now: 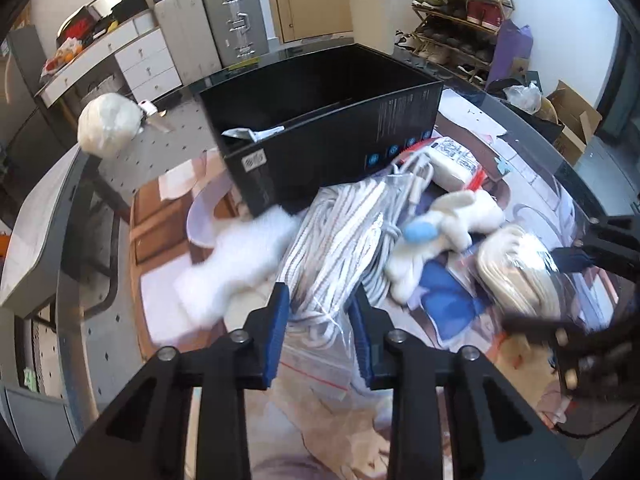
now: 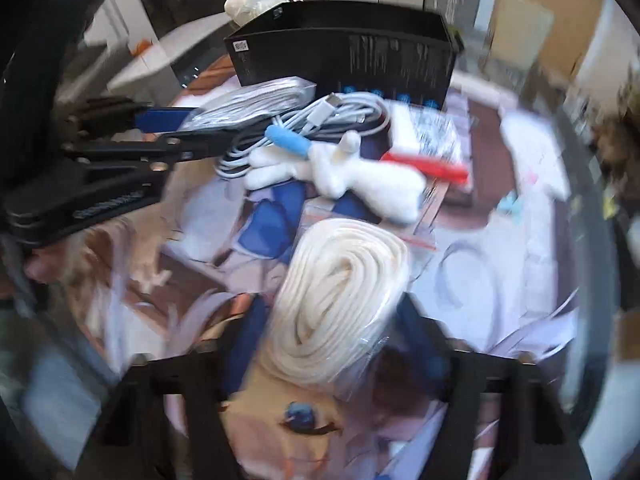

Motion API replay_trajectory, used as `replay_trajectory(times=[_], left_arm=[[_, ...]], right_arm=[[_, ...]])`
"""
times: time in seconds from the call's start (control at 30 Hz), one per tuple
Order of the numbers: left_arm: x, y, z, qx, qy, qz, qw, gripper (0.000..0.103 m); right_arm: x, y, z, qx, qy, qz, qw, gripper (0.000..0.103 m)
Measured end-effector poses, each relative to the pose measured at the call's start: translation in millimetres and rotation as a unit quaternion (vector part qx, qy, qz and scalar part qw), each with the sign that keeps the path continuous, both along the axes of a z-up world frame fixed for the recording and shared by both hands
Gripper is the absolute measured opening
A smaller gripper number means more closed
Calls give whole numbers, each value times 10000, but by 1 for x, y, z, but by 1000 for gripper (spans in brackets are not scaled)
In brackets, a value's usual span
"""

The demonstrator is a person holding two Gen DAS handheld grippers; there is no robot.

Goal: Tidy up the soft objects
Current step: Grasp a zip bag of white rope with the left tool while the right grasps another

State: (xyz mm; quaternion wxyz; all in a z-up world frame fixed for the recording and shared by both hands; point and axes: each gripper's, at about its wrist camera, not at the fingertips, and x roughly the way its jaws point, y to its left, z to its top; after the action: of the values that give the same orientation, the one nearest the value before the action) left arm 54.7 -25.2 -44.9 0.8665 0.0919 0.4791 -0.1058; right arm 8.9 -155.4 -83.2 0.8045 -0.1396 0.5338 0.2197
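Note:
My left gripper (image 1: 320,332) is shut on a clear zip bag of white striped rope (image 1: 336,240), its blue pads pressing the bag's near end. The right wrist view shows that gripper (image 2: 208,126) at the left, on the same bag (image 2: 256,100). My right gripper (image 2: 332,320) is blurred and straddles a bagged coil of cream rope (image 2: 340,280); the left pad looks slightly clear of it. A white plush toy (image 1: 440,224) with a blue part lies between the two bags. A fluffy white piece (image 1: 240,264) lies to the left.
An open black box (image 1: 320,120) stands behind the pile on the table's printed mat (image 1: 320,440). A grey cable bundle (image 2: 332,116), a printed white packet (image 1: 456,160) and a red strip (image 2: 424,166) lie near the toy. A white ball (image 1: 108,124) sits far left.

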Motion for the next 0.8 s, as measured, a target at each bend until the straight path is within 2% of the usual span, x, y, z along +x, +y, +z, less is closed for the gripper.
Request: replay_trajectory(times=[0.07,0.2,0.3,0.33,0.37,0.43,0.57,0.73,0.8], left_arm=[[-8,3,1,-87,90,90,9999,27],[-34,1,0,-171,262,36,9995,30],[-46,3,3,-594,378,-52,9975,45],[-48,4,5,-765,383,-99,9963,54],[-48,3,8,-814,324,-135,9961,56],[-45,0,12,-653,211,-192,9975,57],[-33,2,5,-483,209,-159,9985,72],[-24,-6,-9,-385,293,-310,9983,73],[-23,-11,-14,-280,324,-359,9984,66]], right_arm=[[3,-2,2,68,42,-19,10000,39],[21,-10,8,191,102,-196,9996,36],[26,-13,13,156,45,-277,9995,36],[26,-12,13,174,54,-285,9994,36],[24,-11,13,199,83,-265,9994,36],[22,-7,9,230,120,-217,9994,36],[15,-6,6,300,139,-220,9992,38],[32,-8,-5,257,186,-216,9993,44],[32,-6,-5,199,152,-178,9995,44]])
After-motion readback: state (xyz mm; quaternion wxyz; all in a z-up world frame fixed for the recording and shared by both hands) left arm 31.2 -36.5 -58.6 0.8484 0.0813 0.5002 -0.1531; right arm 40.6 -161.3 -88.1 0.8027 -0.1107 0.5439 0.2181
